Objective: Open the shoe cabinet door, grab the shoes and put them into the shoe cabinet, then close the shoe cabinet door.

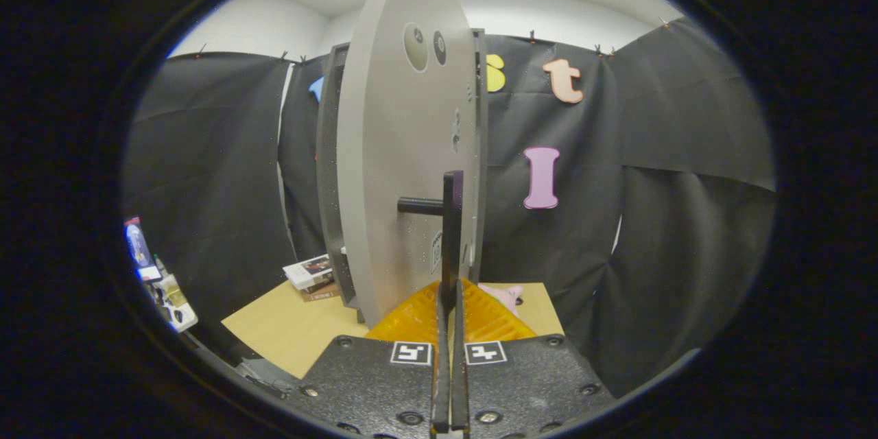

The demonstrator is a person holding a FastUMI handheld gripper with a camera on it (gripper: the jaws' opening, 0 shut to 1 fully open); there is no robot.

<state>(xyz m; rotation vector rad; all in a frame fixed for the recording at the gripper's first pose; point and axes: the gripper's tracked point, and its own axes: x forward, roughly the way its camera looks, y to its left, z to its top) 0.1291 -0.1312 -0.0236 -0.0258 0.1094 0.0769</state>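
The tongs (450, 302) are closed, with both fingers (442, 329) pressed against the lower end of the black vertical handle (452, 233) of the shoe cabinet door (405, 171). The grey door stands swung outward, seen nearly edge-on, with the handle fixed to it by a short horizontal stub. Behind the door, the dark frame of the shoe cabinet (329, 171) stands upright on the wooden surface (288, 326). A stack of books (312, 276) lies on the surface to the left of the cabinet base. A pink object (506, 295), possibly a shoe, rests near the surface's far right edge, just beyond the fingers.
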